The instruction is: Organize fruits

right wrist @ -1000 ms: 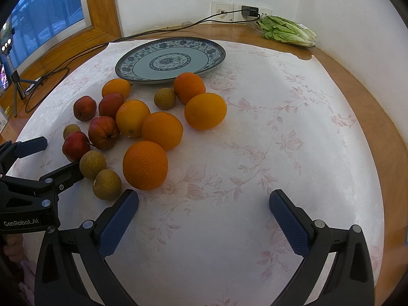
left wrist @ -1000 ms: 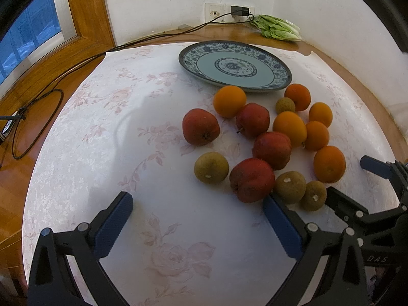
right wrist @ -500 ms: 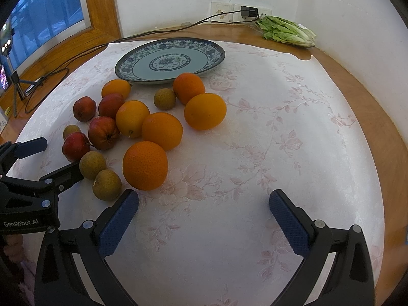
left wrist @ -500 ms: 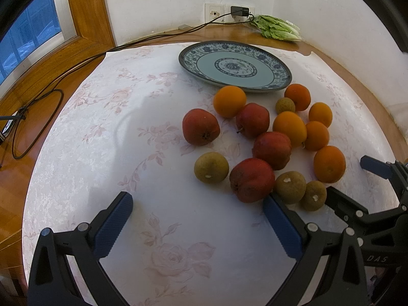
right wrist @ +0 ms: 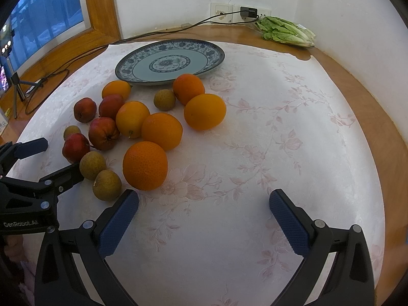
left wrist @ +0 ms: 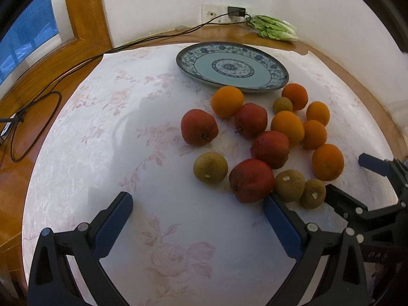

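Both tools hang low over a surface (right wrist: 293,132) covered by a pale flowered cloth. The left hand-held gripper (left wrist: 196,225) fills the bottom of the left wrist view, spread wide with nothing between its blue pads; the right hand-held gripper (right wrist: 204,220) sits the same way at the bottom of the right wrist view, wide apart and empty. The fruit lies loose in one cluster at the centre right of the left view: six oranges (left wrist: 226,101), four red apples (left wrist: 199,127) and four small brownish-green fruits (left wrist: 210,167). None is on the blue patterned plate (left wrist: 232,66), which sits just beyond the cluster toward the top of the frame. A bunch of leafy greens (right wrist: 287,32) lies at the upper right beside a wall socket with a black cable (left wrist: 76,65) running left.
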`<control>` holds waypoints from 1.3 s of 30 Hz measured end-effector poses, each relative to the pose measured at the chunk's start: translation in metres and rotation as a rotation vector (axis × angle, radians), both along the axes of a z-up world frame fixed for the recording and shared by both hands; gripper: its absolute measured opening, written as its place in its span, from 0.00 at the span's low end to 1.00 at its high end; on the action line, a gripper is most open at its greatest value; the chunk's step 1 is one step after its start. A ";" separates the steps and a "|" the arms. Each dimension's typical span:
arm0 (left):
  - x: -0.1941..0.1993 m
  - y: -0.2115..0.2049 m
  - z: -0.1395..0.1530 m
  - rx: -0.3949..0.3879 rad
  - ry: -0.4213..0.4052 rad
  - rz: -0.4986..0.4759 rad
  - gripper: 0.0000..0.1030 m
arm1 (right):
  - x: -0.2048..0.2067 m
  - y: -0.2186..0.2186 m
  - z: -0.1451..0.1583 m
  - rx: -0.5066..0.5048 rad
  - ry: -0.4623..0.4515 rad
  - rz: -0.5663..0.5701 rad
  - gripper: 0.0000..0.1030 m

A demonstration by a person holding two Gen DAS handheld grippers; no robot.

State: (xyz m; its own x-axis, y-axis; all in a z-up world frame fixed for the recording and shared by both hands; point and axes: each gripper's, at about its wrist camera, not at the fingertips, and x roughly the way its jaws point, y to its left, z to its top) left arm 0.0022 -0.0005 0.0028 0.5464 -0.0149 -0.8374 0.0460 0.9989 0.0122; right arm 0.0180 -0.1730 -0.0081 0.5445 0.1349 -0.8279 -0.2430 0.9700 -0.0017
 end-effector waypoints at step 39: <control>-0.002 -0.009 0.022 -0.197 -0.031 -0.090 0.39 | 0.005 0.008 0.014 0.238 0.037 0.168 0.40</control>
